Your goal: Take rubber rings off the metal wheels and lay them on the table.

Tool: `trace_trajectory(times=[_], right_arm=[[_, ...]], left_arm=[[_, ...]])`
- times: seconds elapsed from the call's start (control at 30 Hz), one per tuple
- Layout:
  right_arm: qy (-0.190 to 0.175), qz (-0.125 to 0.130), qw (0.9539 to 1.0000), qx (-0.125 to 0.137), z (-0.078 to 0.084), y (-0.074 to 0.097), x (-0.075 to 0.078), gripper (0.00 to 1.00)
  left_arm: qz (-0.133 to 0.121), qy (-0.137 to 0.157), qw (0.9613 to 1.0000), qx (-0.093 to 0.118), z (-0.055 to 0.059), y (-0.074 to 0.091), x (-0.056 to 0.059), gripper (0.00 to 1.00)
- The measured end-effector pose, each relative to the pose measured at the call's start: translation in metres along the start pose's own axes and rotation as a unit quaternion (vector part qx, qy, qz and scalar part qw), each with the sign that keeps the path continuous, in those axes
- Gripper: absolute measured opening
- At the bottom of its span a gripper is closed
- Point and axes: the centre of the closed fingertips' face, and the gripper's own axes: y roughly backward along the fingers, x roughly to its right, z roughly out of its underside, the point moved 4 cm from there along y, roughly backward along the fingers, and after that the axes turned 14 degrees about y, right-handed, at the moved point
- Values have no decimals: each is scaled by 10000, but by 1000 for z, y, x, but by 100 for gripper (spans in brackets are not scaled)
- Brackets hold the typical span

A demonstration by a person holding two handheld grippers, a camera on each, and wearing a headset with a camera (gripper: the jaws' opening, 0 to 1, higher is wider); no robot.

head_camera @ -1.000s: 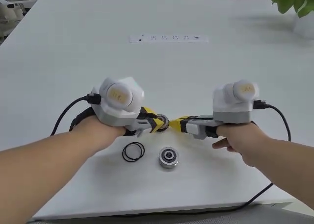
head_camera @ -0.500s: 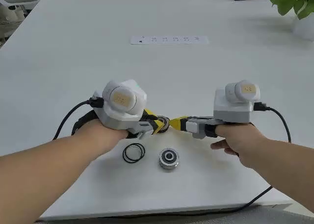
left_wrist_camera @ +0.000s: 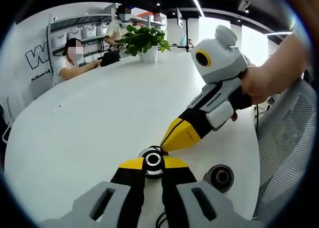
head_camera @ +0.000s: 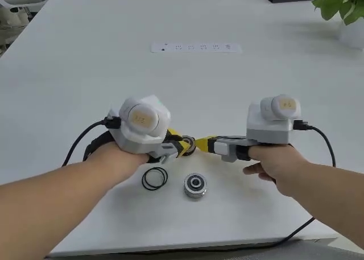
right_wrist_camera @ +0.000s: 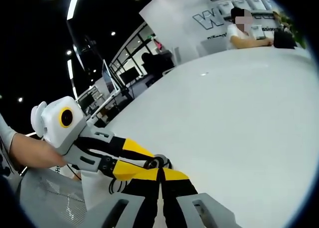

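The left gripper clamps a small silver metal wheel. The right gripper, jaws pressed together, touches its rim. Nearer, 2 thin black rubber rings lie left of a second metal wheel.

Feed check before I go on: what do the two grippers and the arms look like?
Both the left gripper and the right gripper have a rounded white housing with a pale yellow disc, a grey body and black jaws tipped in yellow. A black cable trails from each. The forearms are bare.
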Motion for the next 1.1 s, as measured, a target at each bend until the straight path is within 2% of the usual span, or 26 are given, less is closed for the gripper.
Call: trace_trajectory(times=[0.57, 1.1], right_arm=[[-44, -197, 9998, 91, -2, 0, -11, 0], [-251, -418, 9986, 221, -4, 2, -13, 0]], left_arm=[[35, -22, 10000, 13, 0, 0, 1, 7], [69, -43, 10000, 13, 1, 0, 2, 7]])
